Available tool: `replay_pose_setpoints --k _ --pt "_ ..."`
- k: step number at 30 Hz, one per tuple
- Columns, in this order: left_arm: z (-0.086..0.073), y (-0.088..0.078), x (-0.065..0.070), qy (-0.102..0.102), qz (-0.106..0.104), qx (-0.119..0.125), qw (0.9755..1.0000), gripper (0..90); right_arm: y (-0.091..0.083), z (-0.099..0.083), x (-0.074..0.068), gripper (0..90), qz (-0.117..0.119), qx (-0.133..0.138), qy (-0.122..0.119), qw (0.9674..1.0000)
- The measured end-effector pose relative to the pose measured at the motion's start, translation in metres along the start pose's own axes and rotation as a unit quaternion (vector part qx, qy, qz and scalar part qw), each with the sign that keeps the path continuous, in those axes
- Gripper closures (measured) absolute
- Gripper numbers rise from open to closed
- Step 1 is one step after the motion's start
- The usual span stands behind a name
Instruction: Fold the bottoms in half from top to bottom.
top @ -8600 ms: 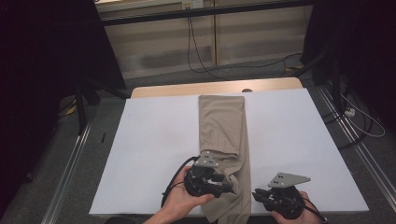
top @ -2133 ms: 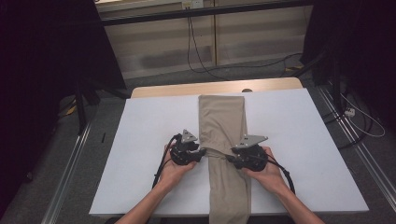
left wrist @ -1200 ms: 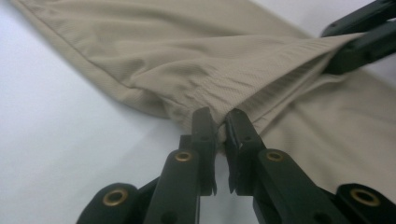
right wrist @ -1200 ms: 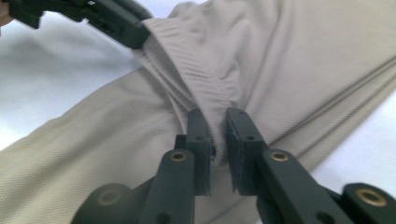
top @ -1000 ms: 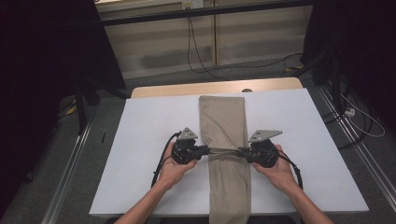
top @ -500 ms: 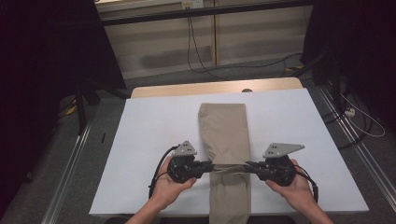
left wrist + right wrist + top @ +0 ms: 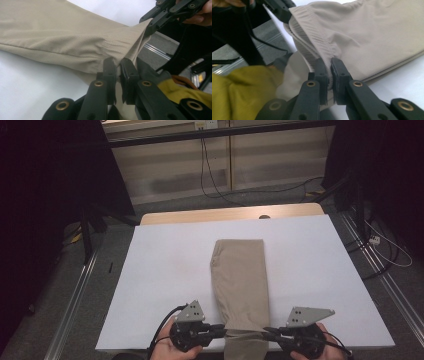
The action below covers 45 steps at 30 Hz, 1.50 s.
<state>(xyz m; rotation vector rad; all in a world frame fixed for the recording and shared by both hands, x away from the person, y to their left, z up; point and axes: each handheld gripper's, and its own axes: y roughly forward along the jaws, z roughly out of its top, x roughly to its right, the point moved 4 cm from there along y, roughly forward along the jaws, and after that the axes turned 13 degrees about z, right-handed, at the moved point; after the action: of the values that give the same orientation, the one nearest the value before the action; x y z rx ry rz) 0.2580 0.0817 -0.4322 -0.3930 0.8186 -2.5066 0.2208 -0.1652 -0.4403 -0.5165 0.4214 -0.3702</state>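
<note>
Folded tan trousers lying lengthwise down the white table, near end draped over the front edge, left gripper and right gripper each pinching the cloth's opposite sides there

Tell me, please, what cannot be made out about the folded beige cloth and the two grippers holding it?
- Beige cloth: its near end, in the high view, runs past the table edge and is cut off by the frame.
- Left gripper, right gripper: the hands holding them are cropped by the bottom edge.
- Cloth's layer count: folds hide it.
</note>
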Motion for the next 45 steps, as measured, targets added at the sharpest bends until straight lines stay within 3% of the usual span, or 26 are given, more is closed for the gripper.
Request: replay_pose_setpoints --k 7,9,12,14,17,20,24,26,33,37,38,41,44,45 --pt "-0.017 -0.012 0.021 0.008 -0.021 -0.019 0.9996 83.8 -0.001 -0.016 -0.026 83.8 0.018 -0.007 0.004 0.9998" --pt "-0.021 -0.017 0.025 0.000 -0.027 -0.017 0.9995 83.8 -0.001 -0.020 -0.034 83.8 0.028 -0.007 0.005 0.9996" --pt "-0.026 -0.019 0.034 0.009 -0.021 -0.028 0.9994 83.5 -0.001 -0.022 -0.043 83.1 0.029 -0.015 -0.004 0.9995" --pt "-0.025 -0.018 0.031 0.001 -0.018 -0.016 0.9997 78.1 0.000 -0.023 -0.045 77.9 0.027 -0.012 -0.019 0.9994" --pt "-0.015 -0.019 0.015 -0.019 0.004 0.001 0.9998 58.6 -0.003 -0.019 -0.039 57.3 0.027 0.010 -0.005 0.9996" --pt "-0.008 -0.018 0.004 -0.026 0.024 0.013 0.9993 48.2 -0.005 -0.014 -0.030 42.3 0.008 0.025 0.001 0.9997" --pt "-0.002 -0.010 -0.012 -0.015 0.058 0.017 0.9981 40.5 -0.003 -0.011 -0.011 38.1 -0.016 0.028 0.010 0.9994" --pt "-0.001 -0.003 -0.023 -0.020 0.073 0.014 0.9971 34.7 -0.001 -0.010 -0.001 36.4 -0.027 0.024 0.017 0.9992" --pt "0.011 0.017 -0.062 -0.021 0.144 0.028 0.9890 19.7 0.000 -0.001 0.036 31.8 -0.066 0.032 0.030 0.9969" --pt "0.022 0.030 -0.082 -0.025 0.158 0.030 0.9867 18.4 -0.002 0.011 0.059 26.8 -0.077 0.045 0.033 0.9955" --pt "0.026 0.034 -0.087 -0.029 0.165 0.037 0.9851 18.2 -0.003 0.014 0.064 26.6 -0.080 0.047 0.030 0.9953" --pt "0.037 0.045 -0.103 -0.037 0.170 0.040 0.9839 17.4 -0.006 0.029 0.085 27.3 -0.091 0.062 0.026 0.9936" --pt "0.048 0.055 -0.115 -0.042 0.154 0.029 0.9868 17.1 -0.007 0.042 0.104 27.3 -0.103 0.066 0.023 0.9923" --pt "0.052 0.059 -0.120 -0.046 0.155 0.024 0.9865 15.6 -0.006 0.047 0.112 27.6 -0.102 0.068 0.024 0.9922"
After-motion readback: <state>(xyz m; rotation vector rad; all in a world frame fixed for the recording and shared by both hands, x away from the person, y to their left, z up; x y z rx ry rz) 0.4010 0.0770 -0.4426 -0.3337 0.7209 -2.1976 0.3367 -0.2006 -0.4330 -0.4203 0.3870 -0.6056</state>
